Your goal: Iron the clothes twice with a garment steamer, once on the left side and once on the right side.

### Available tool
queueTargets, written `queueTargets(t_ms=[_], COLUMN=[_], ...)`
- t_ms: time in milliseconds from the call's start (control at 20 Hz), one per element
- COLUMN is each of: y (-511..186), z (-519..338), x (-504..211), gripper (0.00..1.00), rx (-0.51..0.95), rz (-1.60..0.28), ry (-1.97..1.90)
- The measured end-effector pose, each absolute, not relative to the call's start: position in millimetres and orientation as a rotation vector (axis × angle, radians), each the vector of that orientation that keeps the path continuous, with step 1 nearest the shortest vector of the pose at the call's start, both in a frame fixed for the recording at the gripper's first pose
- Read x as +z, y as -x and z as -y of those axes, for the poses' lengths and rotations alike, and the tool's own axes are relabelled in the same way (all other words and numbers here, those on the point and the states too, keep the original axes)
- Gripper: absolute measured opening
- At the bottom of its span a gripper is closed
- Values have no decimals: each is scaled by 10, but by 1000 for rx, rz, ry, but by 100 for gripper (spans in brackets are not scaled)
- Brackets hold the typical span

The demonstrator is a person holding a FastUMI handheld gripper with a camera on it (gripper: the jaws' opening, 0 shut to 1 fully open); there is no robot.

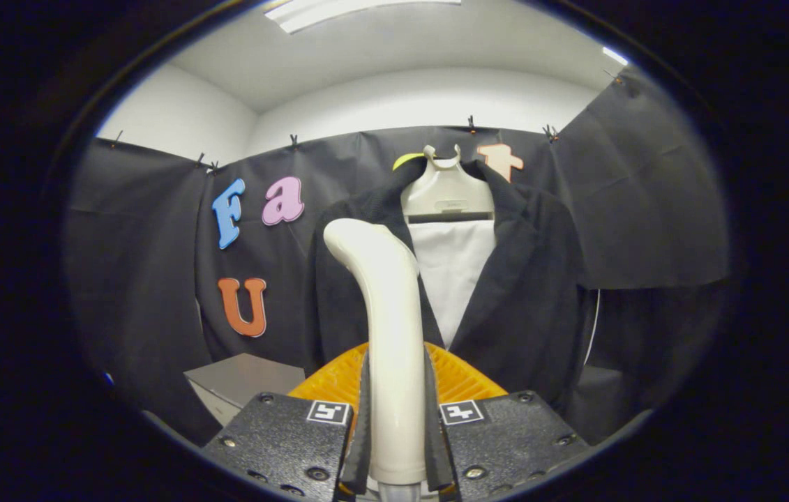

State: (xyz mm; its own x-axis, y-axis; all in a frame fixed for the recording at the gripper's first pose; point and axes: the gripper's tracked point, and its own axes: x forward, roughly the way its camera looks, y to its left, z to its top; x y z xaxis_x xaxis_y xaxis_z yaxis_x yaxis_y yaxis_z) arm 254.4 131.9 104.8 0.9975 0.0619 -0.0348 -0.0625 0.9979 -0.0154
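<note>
My gripper [395, 418] is shut on the cream handle of the garment steamer [384, 307], which rises upright between the fingers [363, 418] and curves left at its top. Beyond it a dark jacket [527, 293] hangs open on a pale hanger board [446, 192], with a white panel [453, 272] showing between the lapels. The steamer's head stands in front of the jacket's left lapel; I cannot tell whether it touches the cloth. An orange ribbed piece [464, 380] sits just behind the fingers, around the handle's base.
A grey box [241, 380] stands low to the left of the fingers, against the black cloth wall. A thin white cord [595, 328] hangs to the right of the jacket. White wall and ceiling lights show above the cloth.
</note>
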Motion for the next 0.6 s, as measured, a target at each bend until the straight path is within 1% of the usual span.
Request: queueTargets(t_ms=[150, 350, 600], y=[-2400, -2318, -2178], z=[-1276, -1256, -1140], x=[867, 493, 161], gripper=[34, 34, 34], rx=[56, 34, 1], rz=[-32, -98, -137], ry=[44, 84, 107])
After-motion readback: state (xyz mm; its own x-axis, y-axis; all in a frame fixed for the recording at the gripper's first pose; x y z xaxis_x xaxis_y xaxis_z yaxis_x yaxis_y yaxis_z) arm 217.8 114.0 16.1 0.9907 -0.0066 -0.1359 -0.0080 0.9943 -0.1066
